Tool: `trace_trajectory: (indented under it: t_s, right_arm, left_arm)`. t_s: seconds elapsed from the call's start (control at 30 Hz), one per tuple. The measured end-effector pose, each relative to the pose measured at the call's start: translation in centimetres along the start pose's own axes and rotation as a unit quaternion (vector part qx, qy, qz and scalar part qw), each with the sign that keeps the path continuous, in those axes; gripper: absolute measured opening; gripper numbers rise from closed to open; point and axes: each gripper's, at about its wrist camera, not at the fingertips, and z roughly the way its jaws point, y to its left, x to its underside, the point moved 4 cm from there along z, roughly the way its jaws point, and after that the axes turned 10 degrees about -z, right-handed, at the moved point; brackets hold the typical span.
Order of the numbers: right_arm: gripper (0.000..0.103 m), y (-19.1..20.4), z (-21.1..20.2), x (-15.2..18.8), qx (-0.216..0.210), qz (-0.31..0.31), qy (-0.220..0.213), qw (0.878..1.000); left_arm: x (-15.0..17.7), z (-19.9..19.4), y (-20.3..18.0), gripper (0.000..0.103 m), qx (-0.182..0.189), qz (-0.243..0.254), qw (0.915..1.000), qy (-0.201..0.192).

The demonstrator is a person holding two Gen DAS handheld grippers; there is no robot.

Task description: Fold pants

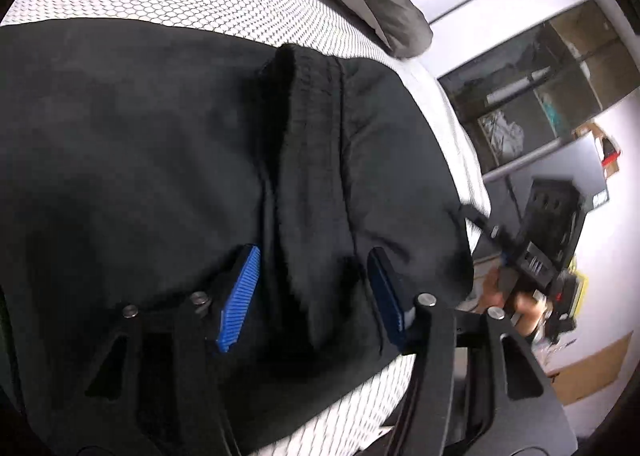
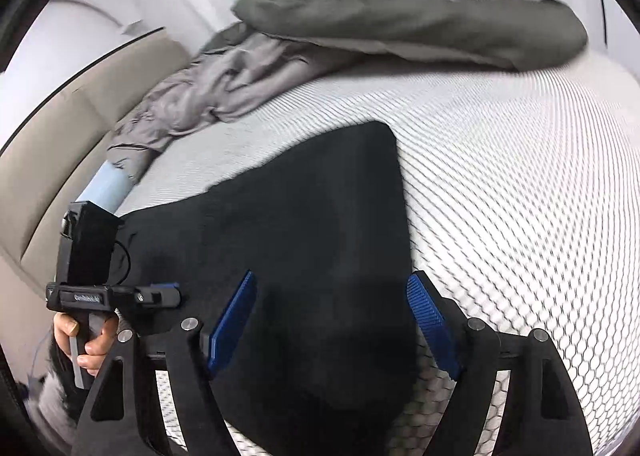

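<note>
Left gripper point(image 1: 314, 292): mine, jaws half open, straddling a raised ridge of cloth; I cannot tell whether the pads touch it.
Right gripper point(image 2: 332, 320): jaws wide, holding nothing, above the near right part of the cloth.
Black fabric pants point(image 1: 160, 144): flat on the white honeycomb-patterned mattress point(image 2: 520, 176), ribbed waistband far.
Grey pillow point(image 2: 400, 20): far, clear of the pants.
Advice: I should pinch both layers at the ridge before lifting.
</note>
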Motion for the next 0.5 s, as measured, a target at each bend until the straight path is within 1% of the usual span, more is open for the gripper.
trace_trajectory:
  t_s: [0.07, 0.1, 0.13, 0.17, 0.2, 0.27, 0.3, 0.37, 0.43, 0.5]
  right_arm:
    - [0.080, -1.3, 0.2, 1.1, -0.002, 0.014, 0.010, 1.000]
    - [0.080, -2.0, 0.0, 1.8, -0.003, 0.022, 0.015, 1.000]
    - [0.080, -2.3, 0.8, 1.7, -0.004, 0.032, 0.022, 0.999]
    - [0.080, -2.6, 1.7, 1.7, -0.005, 0.042, 0.028, 0.999]
    - [0.080, -2.8, 2.1, 1.8, -0.007, 0.047, 0.033, 0.998]
    - [0.080, -2.7, 3.4, 1.1, -0.005, 0.048, 0.033, 0.998]
    - [0.080, -2.4, 3.9, 0.7, -0.004, 0.047, 0.033, 0.998]
    - [0.080, -1.4, 5.1, -0.2, -0.003, 0.041, 0.034, 0.999]
    - [0.080, -0.4, 5.8, -0.8, -0.005, 0.034, 0.034, 0.999]
    - [0.080, 0.3, 6.0, -1.2, -0.006, 0.031, 0.036, 0.999]
  left_arm:
    - [-1.6, 1.4, 0.1, 0.056, 0.013, -0.024, 0.9996, 0.006]
    - [-2.6, 1.9, 0.2, 0.056, 0.018, -0.037, 0.9992, 0.005]
    - [-3.8, 2.0, 0.4, 0.054, 0.021, -0.051, 0.9985, -0.002]
    - [-4.3, 2.0, 0.6, 0.042, 0.021, -0.069, 0.9972, -0.020]
    - [-4.6, 2.3, 0.6, 0.036, 0.015, -0.073, 0.9967, -0.031]
    - [-4.7, 2.1, 0.1, 0.019, 0.004, -0.062, 0.9964, -0.058]
    - [-4.3, 1.8, -0.2, 0.017, 0.000, -0.056, 0.9962, -0.067]
    - [-4.0, 0.3, -1.2, 0.012, -0.017, -0.029, 0.9946, -0.098]
    - [-3.9, -2.3, -1.7, 0.010, -0.044, -0.001, 0.9890, -0.141]
    - [-3.8, -5.4, -1.3, 0.009, -0.052, 0.004, 0.9843, -0.168]
